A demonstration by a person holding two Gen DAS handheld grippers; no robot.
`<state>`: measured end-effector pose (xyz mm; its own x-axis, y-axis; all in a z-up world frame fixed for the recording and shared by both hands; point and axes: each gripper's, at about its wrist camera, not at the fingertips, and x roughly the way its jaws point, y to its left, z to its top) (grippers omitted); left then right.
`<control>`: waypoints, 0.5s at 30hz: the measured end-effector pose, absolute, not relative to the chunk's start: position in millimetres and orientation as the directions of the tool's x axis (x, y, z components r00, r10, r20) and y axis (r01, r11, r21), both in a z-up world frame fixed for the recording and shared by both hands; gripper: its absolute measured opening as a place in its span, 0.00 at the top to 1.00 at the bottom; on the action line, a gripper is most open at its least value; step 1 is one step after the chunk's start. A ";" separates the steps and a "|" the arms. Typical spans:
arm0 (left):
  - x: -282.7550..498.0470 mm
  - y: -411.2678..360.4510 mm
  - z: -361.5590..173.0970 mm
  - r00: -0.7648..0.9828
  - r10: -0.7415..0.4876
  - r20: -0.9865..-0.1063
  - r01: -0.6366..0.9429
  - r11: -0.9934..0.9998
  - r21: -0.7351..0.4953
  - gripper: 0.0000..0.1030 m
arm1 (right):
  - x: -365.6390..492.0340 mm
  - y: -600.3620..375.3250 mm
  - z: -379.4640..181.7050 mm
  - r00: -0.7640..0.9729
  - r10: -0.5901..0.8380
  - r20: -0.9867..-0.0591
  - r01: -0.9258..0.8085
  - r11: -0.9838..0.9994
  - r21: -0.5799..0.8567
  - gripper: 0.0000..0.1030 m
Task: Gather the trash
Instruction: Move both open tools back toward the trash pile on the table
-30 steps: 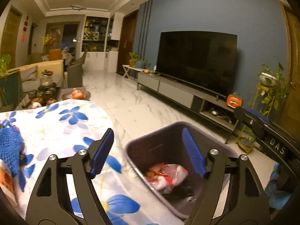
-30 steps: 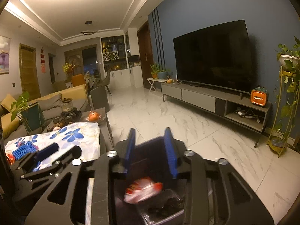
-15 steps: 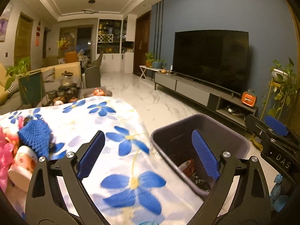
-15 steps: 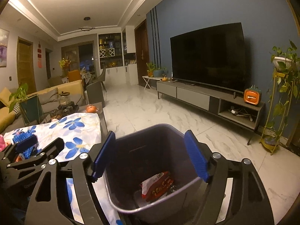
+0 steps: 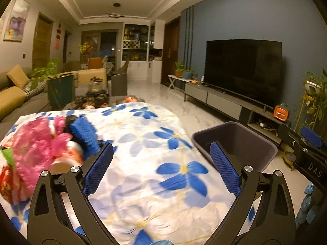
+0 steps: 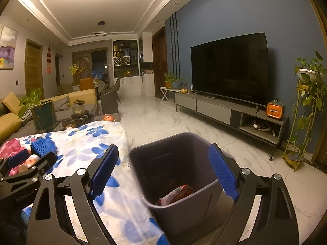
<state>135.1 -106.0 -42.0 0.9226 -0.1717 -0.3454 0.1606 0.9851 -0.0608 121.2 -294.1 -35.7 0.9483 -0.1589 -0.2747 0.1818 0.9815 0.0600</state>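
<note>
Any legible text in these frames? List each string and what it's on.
"DAS": white letters on the black body of the right hand-held gripper, seen in the left wrist view.
Embossed lettering on the left hand-held gripper body, right wrist view: too faint to read.
Print on the red and white wrapper in the bin: too blurred.
Red wall papers by the door: too small.

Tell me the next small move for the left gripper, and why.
Probably ease the left gripper leftward and down toward the trash pile on the floral tablecloth. Its fingers stand open and empty, the pile lies just left of them, and the bin beside the table already holds a wrapper.
</note>
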 end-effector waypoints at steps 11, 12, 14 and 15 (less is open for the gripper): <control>102.7 -64.3 -40.1 0.935 -0.127 -0.330 0.116 0.992 -0.053 0.09 | 111.5 -264.0 -39.5 0.951 -0.110 -0.287 0.143 0.985 0.094 0.16; 99.0 -58.3 -40.3 0.937 -0.123 -0.327 0.110 0.992 -0.058 0.09 | 110.5 -260.2 -40.0 0.952 -0.106 -0.286 0.137 0.986 0.092 0.16; 92.8 -48.1 -40.1 0.941 -0.111 -0.320 0.098 0.994 -0.055 0.09 | 110.8 -249.8 -39.7 0.955 -0.087 -0.284 0.115 0.990 0.082 0.16; 89.0 -41.8 -39.9 0.945 -0.094 -0.315 0.084 0.995 -0.046 0.09 | 110.7 -245.8 -39.7 0.956 -0.079 -0.281 0.105 0.991 0.078 0.16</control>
<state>89.0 -41.8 -39.9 0.9445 -0.0937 -0.3148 0.0835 0.9955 -0.0458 110.7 -245.8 -39.7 0.9563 -0.0793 -0.2814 0.1052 0.9914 0.0780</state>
